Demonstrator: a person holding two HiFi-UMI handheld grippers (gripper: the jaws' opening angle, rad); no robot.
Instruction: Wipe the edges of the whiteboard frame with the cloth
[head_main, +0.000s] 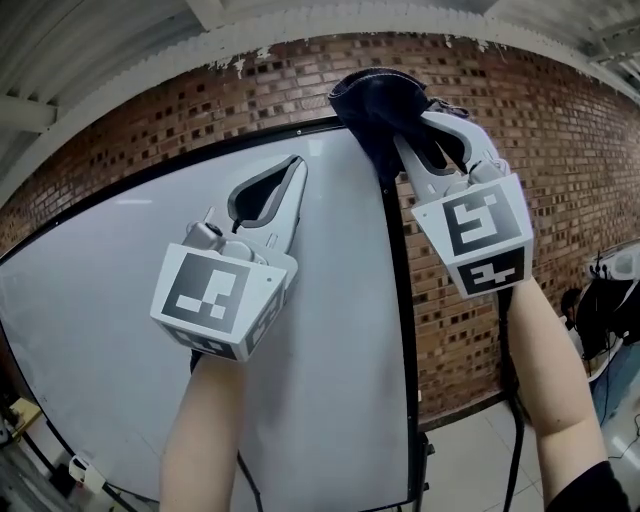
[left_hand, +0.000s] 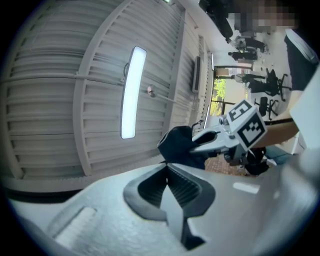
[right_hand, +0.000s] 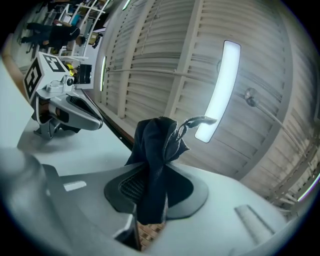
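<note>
Two tongs, one corner
Right tongs (head_main: 412, 128) grip the cloth (head_main: 372, 95) at the frame (head_main: 398, 300) top; left tongs (head_main: 297, 168) (empty) stay-free, clenched.

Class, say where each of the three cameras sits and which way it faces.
Head view: on the head, facing the whiteboard; left gripper, right gripper and forearms show.
Left gripper view: on that gripper, facing the ceiling; own shut jaws show.
Right gripper view: likewise, ceilingward; own jaws grip the cloth.
Shared: each gripper view shows the other gripper.
</note>
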